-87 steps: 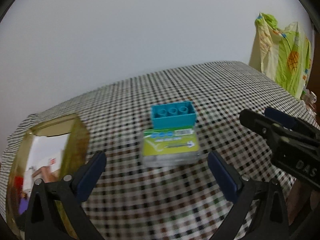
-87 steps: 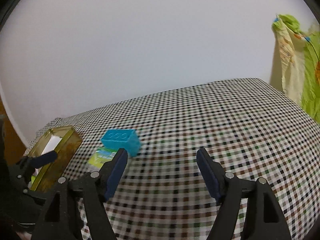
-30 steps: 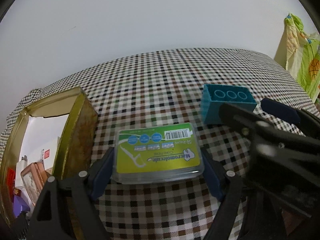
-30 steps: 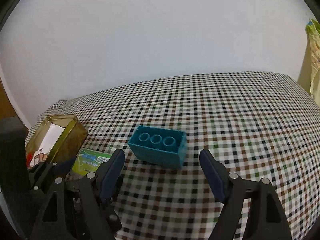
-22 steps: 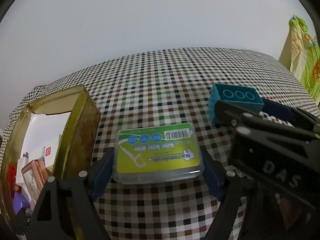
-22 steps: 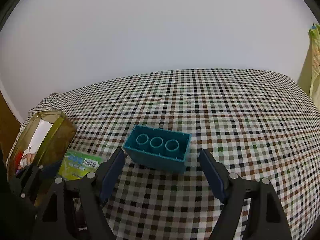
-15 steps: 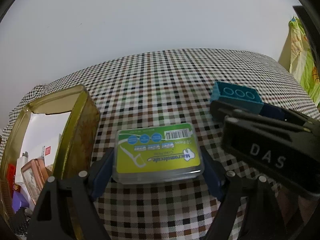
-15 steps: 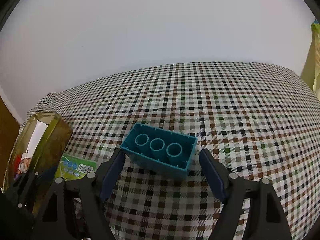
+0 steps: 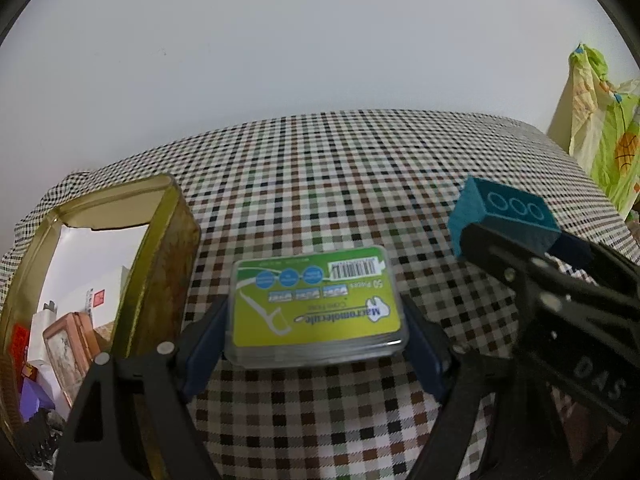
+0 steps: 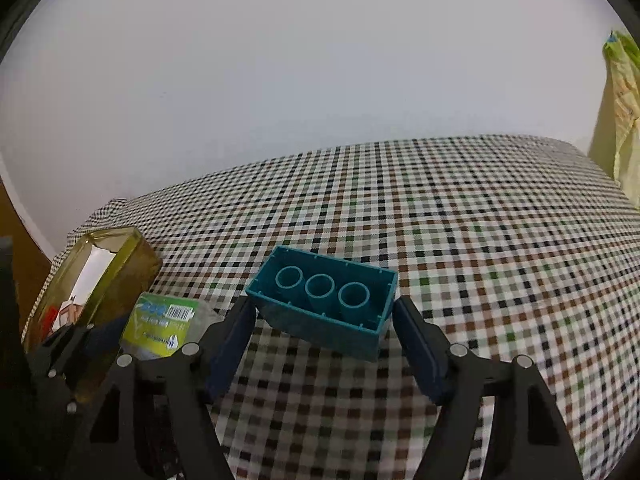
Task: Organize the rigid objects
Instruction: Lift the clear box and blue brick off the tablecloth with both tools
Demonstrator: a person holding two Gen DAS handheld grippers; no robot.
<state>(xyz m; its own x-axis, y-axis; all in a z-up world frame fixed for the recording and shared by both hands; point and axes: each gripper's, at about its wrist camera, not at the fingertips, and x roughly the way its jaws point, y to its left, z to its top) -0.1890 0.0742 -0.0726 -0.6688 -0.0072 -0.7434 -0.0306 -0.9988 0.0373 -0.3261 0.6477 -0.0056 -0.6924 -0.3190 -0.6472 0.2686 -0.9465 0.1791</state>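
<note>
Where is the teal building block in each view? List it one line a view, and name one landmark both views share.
Left wrist: teal building block at right of centre, partly behind the right gripper.
Right wrist: centre, between the right gripper's fingers, hollow side up.
Shared landmark: gold tin at the left, beside the green floss box.

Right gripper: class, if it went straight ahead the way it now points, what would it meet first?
The teal block, lying studs-down between the right gripper fingers already. Beyond it, only checked tablecloth, as far as depth can be judged.
</note>
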